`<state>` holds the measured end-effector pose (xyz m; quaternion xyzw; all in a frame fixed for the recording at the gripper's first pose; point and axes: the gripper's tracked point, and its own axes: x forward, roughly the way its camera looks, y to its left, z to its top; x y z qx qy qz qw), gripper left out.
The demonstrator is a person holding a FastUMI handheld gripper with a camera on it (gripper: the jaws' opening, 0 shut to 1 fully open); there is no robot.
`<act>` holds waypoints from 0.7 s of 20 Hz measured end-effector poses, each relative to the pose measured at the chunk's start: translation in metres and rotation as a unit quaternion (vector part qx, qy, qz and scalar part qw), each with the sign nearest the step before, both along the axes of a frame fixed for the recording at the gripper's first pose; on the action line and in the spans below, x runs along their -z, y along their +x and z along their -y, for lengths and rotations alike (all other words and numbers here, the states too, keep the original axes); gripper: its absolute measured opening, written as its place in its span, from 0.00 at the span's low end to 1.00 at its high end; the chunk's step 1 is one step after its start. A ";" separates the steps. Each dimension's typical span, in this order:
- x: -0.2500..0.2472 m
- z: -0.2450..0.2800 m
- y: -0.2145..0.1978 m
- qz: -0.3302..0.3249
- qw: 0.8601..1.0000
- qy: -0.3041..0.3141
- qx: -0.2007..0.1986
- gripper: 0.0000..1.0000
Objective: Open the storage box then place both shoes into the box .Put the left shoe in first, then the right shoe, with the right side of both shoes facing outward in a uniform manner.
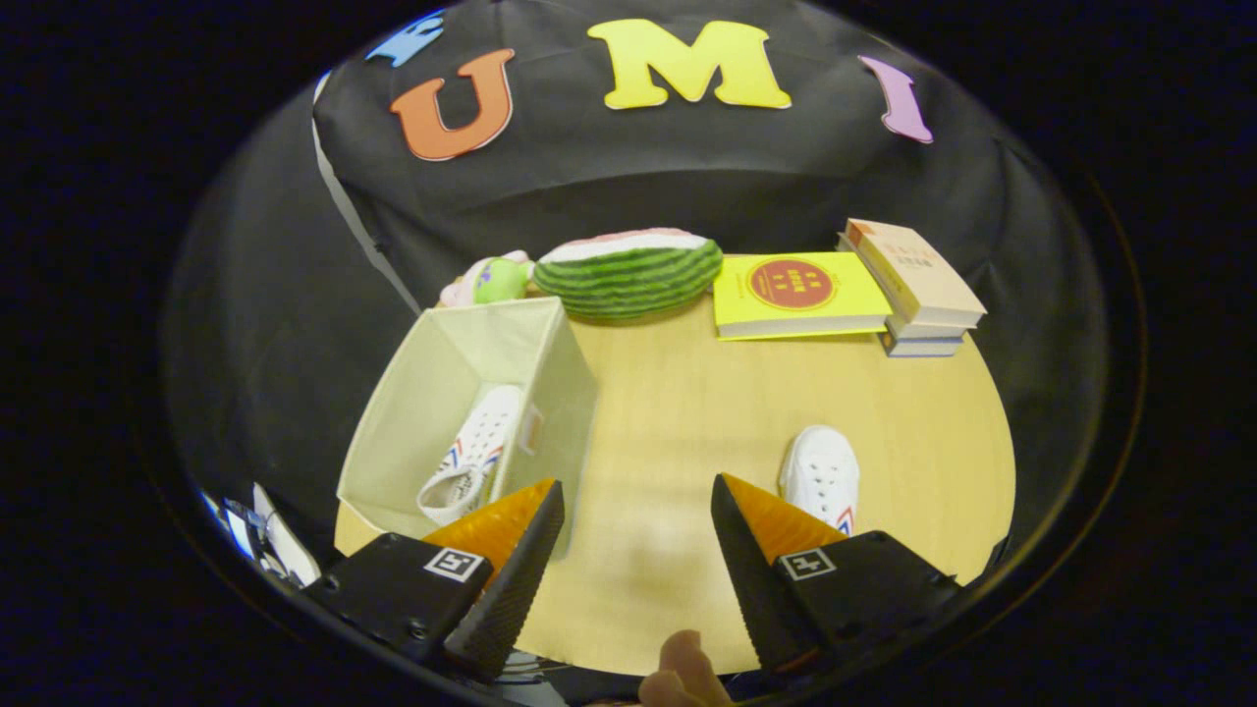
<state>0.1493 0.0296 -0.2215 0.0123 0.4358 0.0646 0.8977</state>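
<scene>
— How is the claw (638, 501) now?

— Its two fingers are spread wide apart and nothing is between them, just the bare wooden desk (678, 412). It hangs above the near part of the desk.

— And the storage box (393, 432)?

— It is open and stands on the left part of the desk, just ahead of the left finger. One white shoe (473, 452) lies inside it, on the bottom, close to the right wall of the box. Red and blue stripes are visible on its side.

— Where is the other shoe?

— The second white shoe (821, 473) is on the desk, outside the box, just beyond the right finger. The finger hides its near end. The two shoes are well apart.

— Anything else on the desk?

— At the far edge there is a watermelon-shaped cushion (628, 275), with a small pink and green toy (488, 280) beside it on the left. To the right lies a yellow book (797, 293), and next to it a small stack of books (913, 290). A fingertip of a person (683, 668) shows under the claw.
</scene>
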 end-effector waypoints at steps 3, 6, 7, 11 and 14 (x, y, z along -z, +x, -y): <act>0.030 0.049 -0.019 -0.028 0.999 -0.026 0.006 0.94; 0.050 0.104 -0.025 -0.029 0.998 -0.055 0.033 0.94; 0.056 0.120 -0.028 -0.032 0.996 -0.070 0.037 0.94; 0.087 0.163 -0.032 -0.051 0.992 -0.102 0.055 0.94; 0.113 0.174 -0.034 -0.085 0.990 -0.091 0.067 0.94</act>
